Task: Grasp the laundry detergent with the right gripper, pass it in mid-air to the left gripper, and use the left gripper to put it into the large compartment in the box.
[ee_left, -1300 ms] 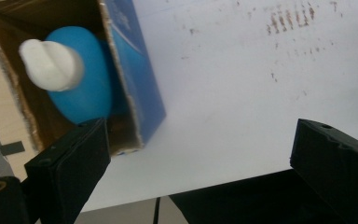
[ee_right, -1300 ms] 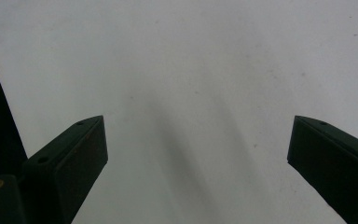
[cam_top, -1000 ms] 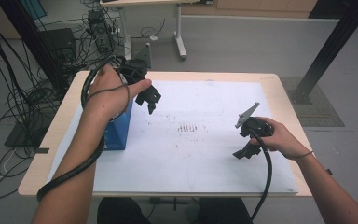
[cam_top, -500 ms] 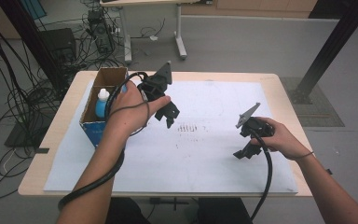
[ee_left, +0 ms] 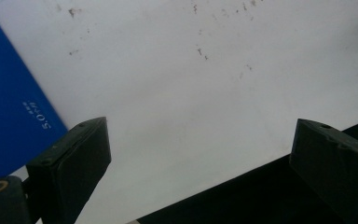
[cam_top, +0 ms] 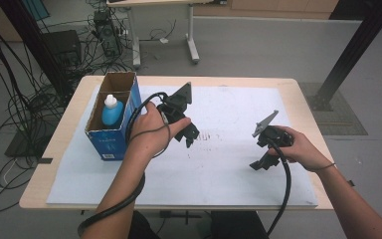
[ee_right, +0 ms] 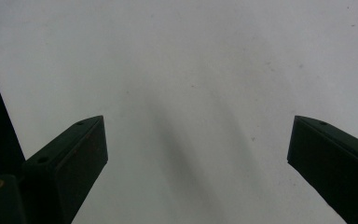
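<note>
With the blue bottle standing in the cardboard box at the surface's left edge, both the left gripper beside it and the right gripper well apart held their fingers spread and empty, so the placing looked done and next came drawing clear.

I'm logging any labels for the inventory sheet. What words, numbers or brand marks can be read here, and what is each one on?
"5.0" with a short unclear unit after it: on the blue side of the cardboard box, beside the left tool.
White print low on the box front in the high view: too small to read.
Blue bottle: no readable label.
</note>
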{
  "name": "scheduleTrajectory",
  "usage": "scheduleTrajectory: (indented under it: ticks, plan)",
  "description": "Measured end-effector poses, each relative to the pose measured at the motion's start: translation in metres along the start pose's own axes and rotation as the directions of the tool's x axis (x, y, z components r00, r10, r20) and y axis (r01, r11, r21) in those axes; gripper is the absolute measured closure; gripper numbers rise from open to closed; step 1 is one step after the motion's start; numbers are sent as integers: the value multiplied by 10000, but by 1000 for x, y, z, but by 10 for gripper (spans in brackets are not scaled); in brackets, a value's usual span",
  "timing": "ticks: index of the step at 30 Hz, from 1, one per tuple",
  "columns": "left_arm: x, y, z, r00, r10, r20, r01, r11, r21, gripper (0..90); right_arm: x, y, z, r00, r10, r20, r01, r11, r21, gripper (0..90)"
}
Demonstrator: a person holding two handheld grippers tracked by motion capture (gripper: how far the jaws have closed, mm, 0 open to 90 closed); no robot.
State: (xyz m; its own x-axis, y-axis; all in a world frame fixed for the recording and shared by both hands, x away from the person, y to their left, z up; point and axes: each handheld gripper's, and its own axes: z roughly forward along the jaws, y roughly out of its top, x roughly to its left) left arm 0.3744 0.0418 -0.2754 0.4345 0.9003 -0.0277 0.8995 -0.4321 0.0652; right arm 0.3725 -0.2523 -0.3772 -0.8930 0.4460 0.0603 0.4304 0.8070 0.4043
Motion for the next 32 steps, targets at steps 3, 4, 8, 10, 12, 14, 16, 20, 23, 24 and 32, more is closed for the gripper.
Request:
scheduleTrajectory:
  ticks: [3, 4, 8, 10, 12, 14, 16, 20, 23, 24, 32]
  plan:
    - [-2, 1, 14, 10000, 20, -76, -18, 9997, 245, 56, -1, 0, 0, 10000, 32, 2, -32, 10000, 11, 48]
    - [-3, 1, 19, 9999, 11, -145, -7, 9997, 248, 56, -1, 0, 0, 10000, 32, 2, -32, 10000, 11, 48]
    - [-5, 2, 29, 10000, 31, -16, -31, 9995, 299, 57, -1, 0, 0, 10000, 30, 27, -30, 10000, 42, 48]
    - [-6, 3, 34, 10000, 44, 44, -46, 9994, 340, 56, -2, 0, 0, 10000, 7, 31, -7, 10000, 65, 48]
    - [-7, 3, 38, 9999, 76, 105, -80, 9992, 403, 56, -2, 0, 0, 10000, 82, 1, -82, 9999, 73, 48]
    - [-9, 2, 43, 9999, 86, 137, -93, 9989, 466, 56, -2, 0, 0, 10000, 66, 11, -66, 9999, 81, 48]
    - [-10, 3, 47, 9997, 89, 214, -100, 9986, 525, 56, -2, 0, 0, 10000, 22, 6, -22, 9999, 100, 48]
    - [-12, 2, 53, 9996, 104, 259, -120, 9978, 645, 56, -2, 0, 0, 10000, 30, 16, -30, 10000, 92, 48]
    - [-12, 2, 55, 9996, 103, 279, -122, 9976, 680, 55, -2, -1, 0, 10000, 85, 18, -85, 9999, 88, 48]
    - [-12, 2, 55, 9995, 106, 290, -126, 9975, 698, 55, -2, -1, 0, 10000, 85, 28, -85, 9999, 89, 48]
    - [-11, 0, 53, 9995, 69, 299, -89, 9978, 664, 55, 0, -1, 0, 10000, 87, 41, -87, 9999, 94, 48]
